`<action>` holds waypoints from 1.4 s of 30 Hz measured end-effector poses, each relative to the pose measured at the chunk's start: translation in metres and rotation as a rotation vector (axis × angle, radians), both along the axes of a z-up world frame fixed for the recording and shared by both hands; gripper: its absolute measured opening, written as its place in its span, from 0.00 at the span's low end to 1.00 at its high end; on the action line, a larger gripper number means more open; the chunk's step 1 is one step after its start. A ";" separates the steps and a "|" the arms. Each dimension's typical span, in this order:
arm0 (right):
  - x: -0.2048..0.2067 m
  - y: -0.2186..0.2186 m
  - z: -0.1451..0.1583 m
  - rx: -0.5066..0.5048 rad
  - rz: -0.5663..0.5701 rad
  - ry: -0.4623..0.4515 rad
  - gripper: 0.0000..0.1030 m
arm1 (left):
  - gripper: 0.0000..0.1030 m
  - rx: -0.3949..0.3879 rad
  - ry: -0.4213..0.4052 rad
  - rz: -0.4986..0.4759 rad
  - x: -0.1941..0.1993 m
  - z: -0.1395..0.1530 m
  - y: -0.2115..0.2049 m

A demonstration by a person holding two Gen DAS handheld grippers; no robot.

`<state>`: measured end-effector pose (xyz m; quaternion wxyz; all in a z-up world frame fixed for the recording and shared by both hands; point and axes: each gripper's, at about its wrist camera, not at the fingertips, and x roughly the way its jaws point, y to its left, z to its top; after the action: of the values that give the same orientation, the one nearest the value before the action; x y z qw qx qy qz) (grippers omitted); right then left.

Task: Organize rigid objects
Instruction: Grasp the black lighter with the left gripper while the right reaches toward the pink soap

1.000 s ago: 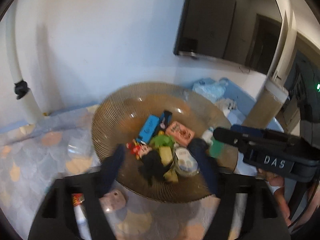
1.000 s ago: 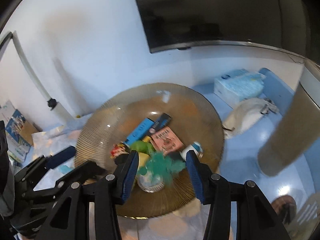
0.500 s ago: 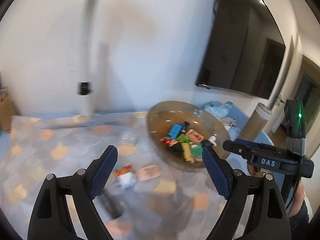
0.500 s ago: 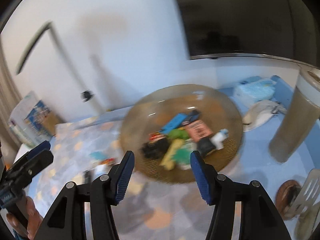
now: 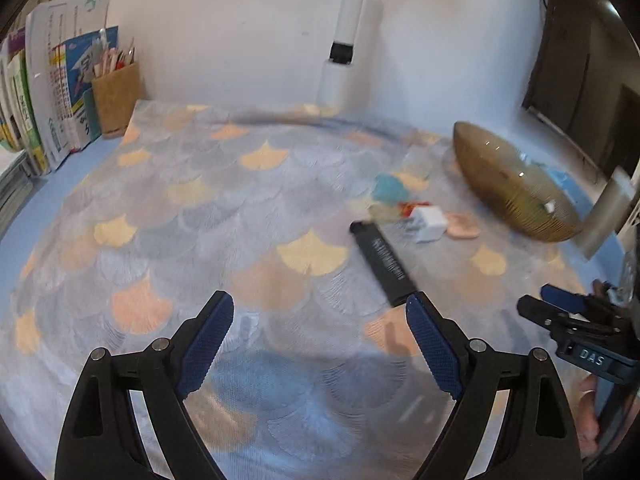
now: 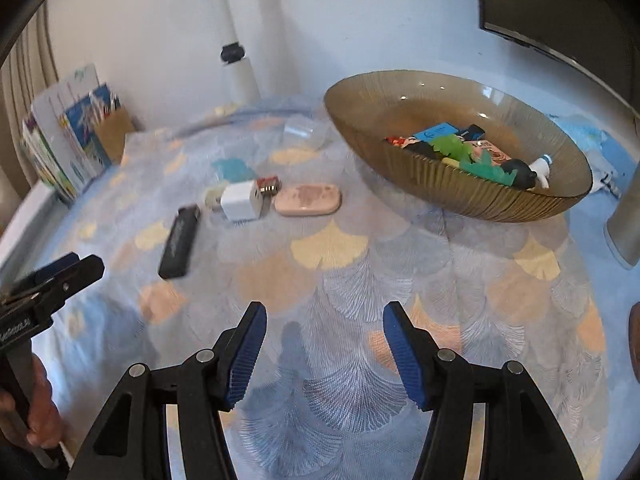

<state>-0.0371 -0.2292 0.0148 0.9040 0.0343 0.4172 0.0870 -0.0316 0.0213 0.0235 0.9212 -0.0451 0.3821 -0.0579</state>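
A: What step is under way?

B: Nothing is held; the left gripper (image 5: 316, 336) and right gripper (image 6: 322, 346) hover, fingers spread. A black bar (image 6: 180, 242), white plug (image 6: 241, 200) and pink case (image 6: 307, 199) lie mid-desk.

A: Next?

B: Probably one gets carried to the bowl (image 6: 476, 196) near the far right corner.

The left black two-finger claw with blue ribbed pads (image 5: 320, 330) is spread wide, nothing between its fingers, tips angled forward and slightly down. The right black claw with the same blue pads (image 6: 322, 338) is likewise parted and empty. Each claw shows at the edge of the other's view — the right one off to the left claw's right side, the left one to the right claw's left, a bare hand (image 6: 34, 412) gripping its handle.
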 end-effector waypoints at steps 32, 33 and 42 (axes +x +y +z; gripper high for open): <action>0.085 0.007 0.006 0.141 0.036 0.117 0.57 | 0.41 0.020 0.151 -0.190 0.057 -0.020 -0.072; 0.089 0.008 0.004 0.150 0.023 0.113 0.57 | 0.35 0.014 0.149 -0.183 0.057 -0.020 -0.069; 0.118 0.018 -0.007 0.201 -0.003 0.097 0.57 | 0.31 -0.056 0.148 -0.136 0.055 -0.018 -0.037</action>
<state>0.0806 -0.2115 0.0078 0.8748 0.1294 0.4497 0.1252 0.0234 -0.0155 0.0059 0.8827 -0.0488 0.4497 -0.1275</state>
